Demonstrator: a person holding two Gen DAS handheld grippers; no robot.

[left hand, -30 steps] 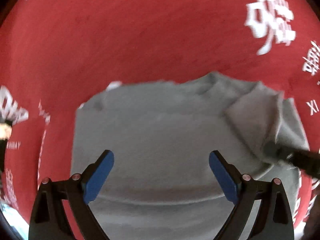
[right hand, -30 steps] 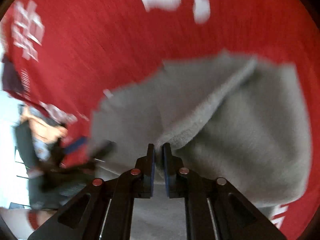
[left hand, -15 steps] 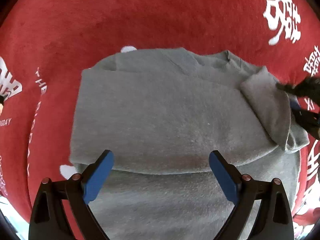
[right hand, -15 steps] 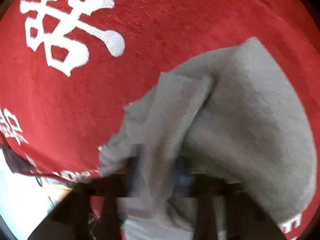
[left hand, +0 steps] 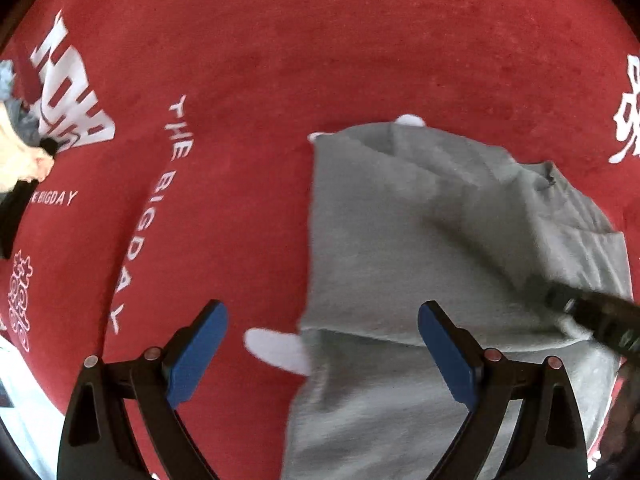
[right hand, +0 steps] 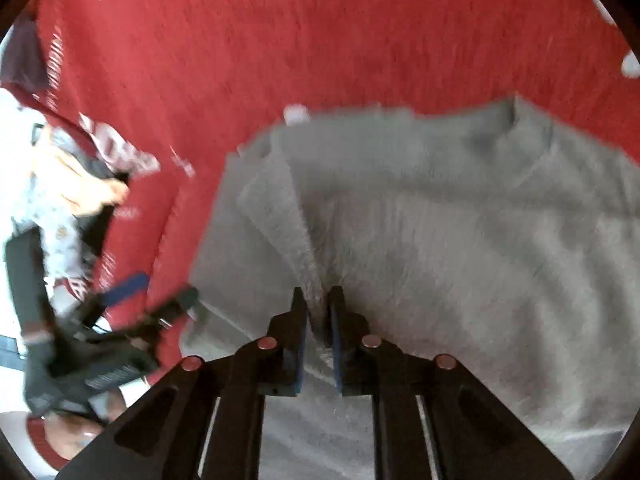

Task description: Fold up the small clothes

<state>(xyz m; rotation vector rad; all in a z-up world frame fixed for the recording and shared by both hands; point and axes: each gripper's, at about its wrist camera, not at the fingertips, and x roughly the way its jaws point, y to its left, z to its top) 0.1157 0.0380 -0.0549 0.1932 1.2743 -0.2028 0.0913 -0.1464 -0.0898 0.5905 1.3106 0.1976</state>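
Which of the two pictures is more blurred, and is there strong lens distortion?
Right wrist view: more motion blur; the red cloth is streaked, and the grey garment edges are soft around the right tongs. Left wrist view: sharper, white lettering readable, left tongs crisp. Both: fisheye bending, dark corners.

The grey garment (left hand: 420,240) is a soft, matt fleecy knit with a fuzzy nap and a ribbed collar. The red cloth (left hand: 280,60) beneath it looks velvety and matt, printed with flat white lettering. The left gripper (left hand: 322,354) has black matt plastic arms, smooth blue pads and small shiny metal rivets.
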